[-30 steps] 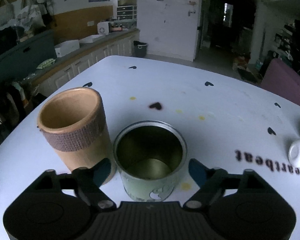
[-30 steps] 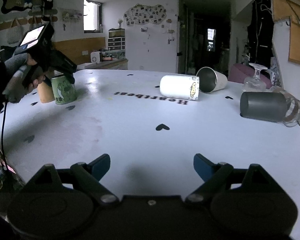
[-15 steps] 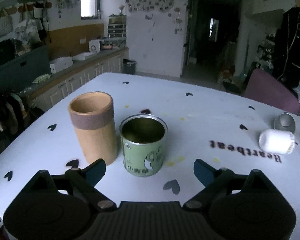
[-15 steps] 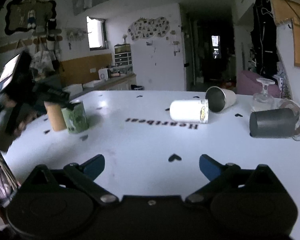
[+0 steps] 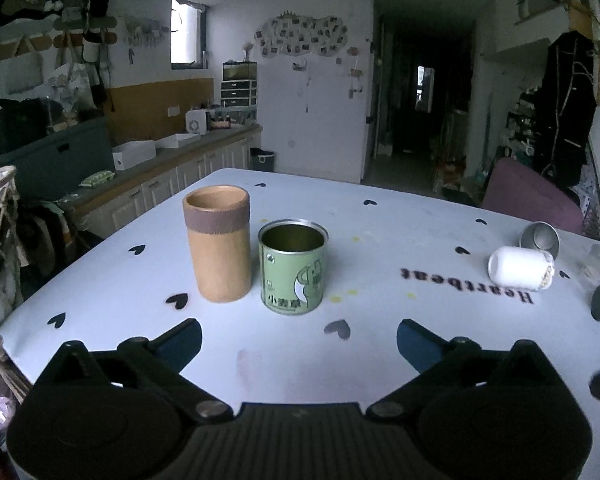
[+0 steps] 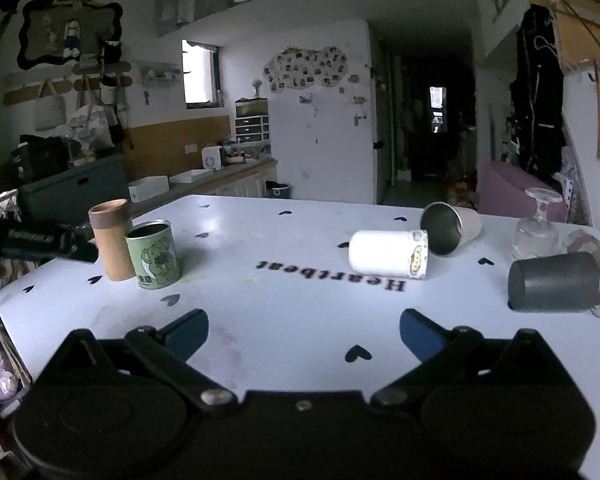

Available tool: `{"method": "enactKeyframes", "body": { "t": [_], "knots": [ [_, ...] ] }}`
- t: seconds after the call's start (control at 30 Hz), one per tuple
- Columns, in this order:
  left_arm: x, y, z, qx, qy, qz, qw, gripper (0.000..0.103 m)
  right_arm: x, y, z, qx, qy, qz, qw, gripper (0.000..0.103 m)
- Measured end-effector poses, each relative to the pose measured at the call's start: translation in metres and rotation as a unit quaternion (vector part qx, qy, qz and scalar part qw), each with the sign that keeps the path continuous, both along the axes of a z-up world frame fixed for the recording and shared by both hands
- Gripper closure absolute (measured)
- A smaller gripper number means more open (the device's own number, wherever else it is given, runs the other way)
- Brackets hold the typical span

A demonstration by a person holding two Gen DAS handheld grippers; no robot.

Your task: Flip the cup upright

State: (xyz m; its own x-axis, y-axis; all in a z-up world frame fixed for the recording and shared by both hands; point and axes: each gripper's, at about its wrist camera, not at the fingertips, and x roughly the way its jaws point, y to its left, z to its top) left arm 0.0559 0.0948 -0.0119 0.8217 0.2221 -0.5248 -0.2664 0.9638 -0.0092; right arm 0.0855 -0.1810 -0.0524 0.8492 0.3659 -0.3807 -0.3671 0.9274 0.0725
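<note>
**Two cups standing, several still on their sides**

On the left end of the tabletop (image 6: pixel 300 240) a tan cup (image 5: pixel 218 244) and a green tin cup (image 5: pixel 293 266) stand upright, mouths up, just beside each other. That part looks finished. Over on the right there is more to do: a white cup (image 6: pixel 388 254) lies on its side near the "Heartbeat" lettering, a steel cup (image 6: pixel 450 228) lies tipped just behind it with its mouth facing this way, and a dark grey cup (image 6: pixel 552 288) lies on its side near the right edge. A stemmed glass (image 6: pixel 538 224) stands mouth-down behind the grey one (whether it counts as a cup to flip, I can't say). So I'd judge the job partly done, with the white cup the likeliest next pick, being nearest the middle.

The left tongs (image 5: pixel 298 336) hang low over the tabletop, level and pointed at the two upright cups, spread wide with nothing between them and clear of both. The right tongs (image 6: pixel 304 330) are also spread wide and empty, held level above bare tabletop, well short of the fallen cups, aimed roughly between the green tin and the white cup.
</note>
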Motion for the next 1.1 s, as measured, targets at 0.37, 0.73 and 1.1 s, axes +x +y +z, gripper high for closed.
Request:
{"method": "enactKeyframes", "body": {
  "t": [0.37,0.73,1.1],
  "knots": [
    [-0.043,-0.017,-0.009,0.003,-0.007,-0.022,0.9997,0.0,-0.003,0.004,0.005,-0.008,-0.011,-0.002,1.0,0.0],
    [-0.051,-0.02,-0.008,0.006,-0.011,-0.022,0.9997,0.0,-0.002,0.005,0.007,-0.009,-0.011,-0.002,1.0,0.0],
    [-0.051,-0.02,-0.008,0.005,-0.01,-0.022,0.9997,0.0,-0.002,0.006,0.007,-0.009,-0.01,-0.002,1.0,0.0]
  ]
}}
